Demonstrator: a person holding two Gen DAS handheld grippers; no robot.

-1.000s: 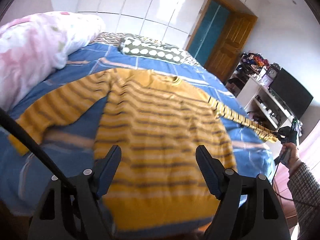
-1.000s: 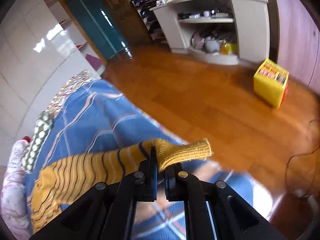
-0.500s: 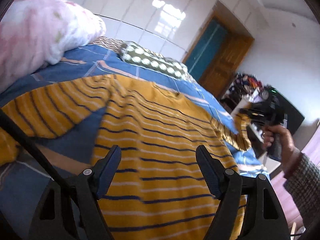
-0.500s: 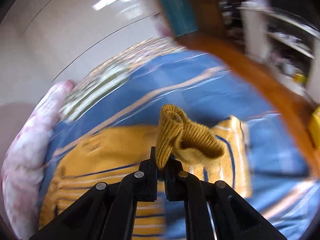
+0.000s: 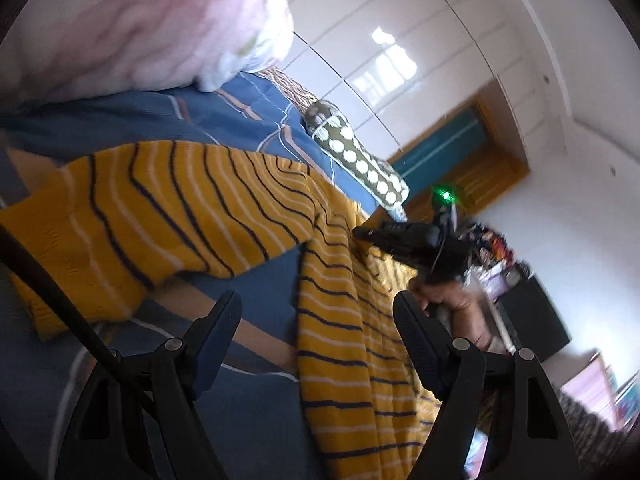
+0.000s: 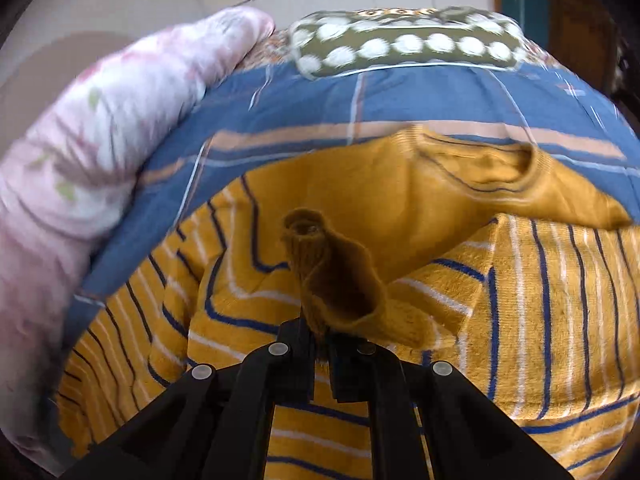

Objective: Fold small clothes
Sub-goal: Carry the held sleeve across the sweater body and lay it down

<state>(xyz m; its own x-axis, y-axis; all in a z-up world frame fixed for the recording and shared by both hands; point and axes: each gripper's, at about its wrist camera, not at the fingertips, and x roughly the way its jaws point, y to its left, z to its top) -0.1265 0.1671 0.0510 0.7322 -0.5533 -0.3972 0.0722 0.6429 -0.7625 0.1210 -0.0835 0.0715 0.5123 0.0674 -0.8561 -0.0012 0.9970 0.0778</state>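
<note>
Sweater (image 6: pixel 460 200) flat on bed (image 6: pixel 304 92), neckline toward far end. Sleeve cuff (image 6: pixel 332 276) clamped in right gripper (image 6: pixel 320 336), above sweater body, sleeve doubled over chest. Other sleeve (image 5: pixel 160 216) spread out to the side on bed. Bolster (image 6: pixel 404 44) across far end, behind neckline. Quilt bundle (image 6: pixel 80 152) on bed, left of sweater. Left gripper (image 5: pixel 316 340) w/ jaws apart over sweater edge, nothing between.
</note>
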